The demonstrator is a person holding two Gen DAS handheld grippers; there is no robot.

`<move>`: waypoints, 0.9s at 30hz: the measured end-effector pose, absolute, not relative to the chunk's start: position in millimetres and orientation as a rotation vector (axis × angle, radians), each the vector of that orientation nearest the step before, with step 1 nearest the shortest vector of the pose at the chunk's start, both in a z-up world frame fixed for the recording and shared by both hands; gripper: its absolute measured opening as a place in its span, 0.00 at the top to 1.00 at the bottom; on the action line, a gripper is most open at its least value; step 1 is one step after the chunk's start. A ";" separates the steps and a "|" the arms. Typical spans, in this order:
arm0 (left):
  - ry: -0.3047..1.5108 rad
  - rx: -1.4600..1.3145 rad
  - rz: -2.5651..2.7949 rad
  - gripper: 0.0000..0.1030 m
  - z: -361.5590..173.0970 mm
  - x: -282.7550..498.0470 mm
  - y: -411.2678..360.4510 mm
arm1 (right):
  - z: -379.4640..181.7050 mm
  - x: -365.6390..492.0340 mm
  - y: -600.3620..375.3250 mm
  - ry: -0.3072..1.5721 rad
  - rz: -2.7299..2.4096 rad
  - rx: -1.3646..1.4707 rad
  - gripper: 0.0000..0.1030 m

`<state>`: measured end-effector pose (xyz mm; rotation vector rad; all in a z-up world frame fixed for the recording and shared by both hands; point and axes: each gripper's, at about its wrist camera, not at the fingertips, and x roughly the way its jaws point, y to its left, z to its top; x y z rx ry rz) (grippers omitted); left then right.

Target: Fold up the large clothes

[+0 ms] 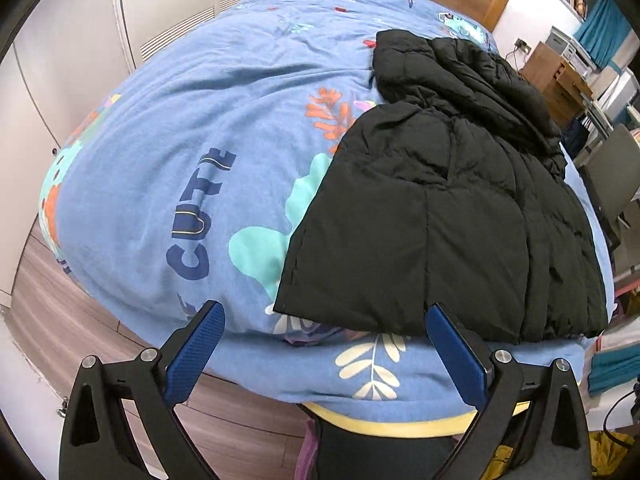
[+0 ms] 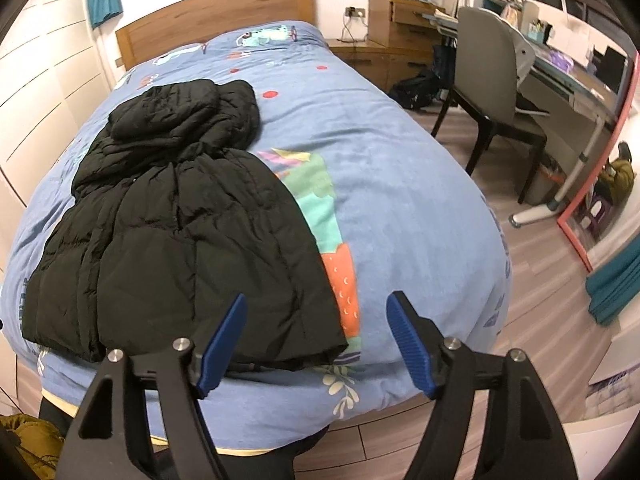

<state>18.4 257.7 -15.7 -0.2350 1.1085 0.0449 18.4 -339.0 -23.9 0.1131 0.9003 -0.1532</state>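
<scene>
A black puffer jacket [image 1: 440,208] [image 2: 172,232] lies folded lengthwise on the blue patterned duvet [image 1: 192,128] [image 2: 400,184], hood toward the headboard, hem near the foot edge. My left gripper [image 1: 326,312] hangs open above the foot of the bed, its blue pads astride the jacket's lower left corner without touching it. My right gripper [image 2: 316,302] is open too, over the hem's right corner, with nothing pressed between its pads.
White wardrobe doors [image 1: 80,60] run along the left of the bed. A wooden headboard [image 2: 216,12] stands at the far end. A grey chair [image 2: 492,76], a desk [image 2: 568,76] and a pink-framed mirror [image 2: 576,236] stand on the right. Wood floor [image 2: 532,280] surrounds the bed.
</scene>
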 end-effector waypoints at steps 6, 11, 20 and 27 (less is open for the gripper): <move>1.114 -0.253 0.049 0.02 -23.7 29.6 261.2 | -41.6 27.2 -349.4 0.929 -0.147 0.152 0.30; 1.116 -0.295 0.024 0.01 -33.8 42.2 265.2 | -62.7 38.5 -348.9 0.970 -0.116 0.171 0.30; 1.112 -0.330 -0.056 0.01 -61.4 79.2 272.2 | -97.8 77.9 -337.8 1.029 -0.017 0.187 0.30; 1.127 -0.375 -0.100 0.01 -93.2 107.8 282.6 | -113.2 109.4 -336.5 1.059 0.048 0.181 0.29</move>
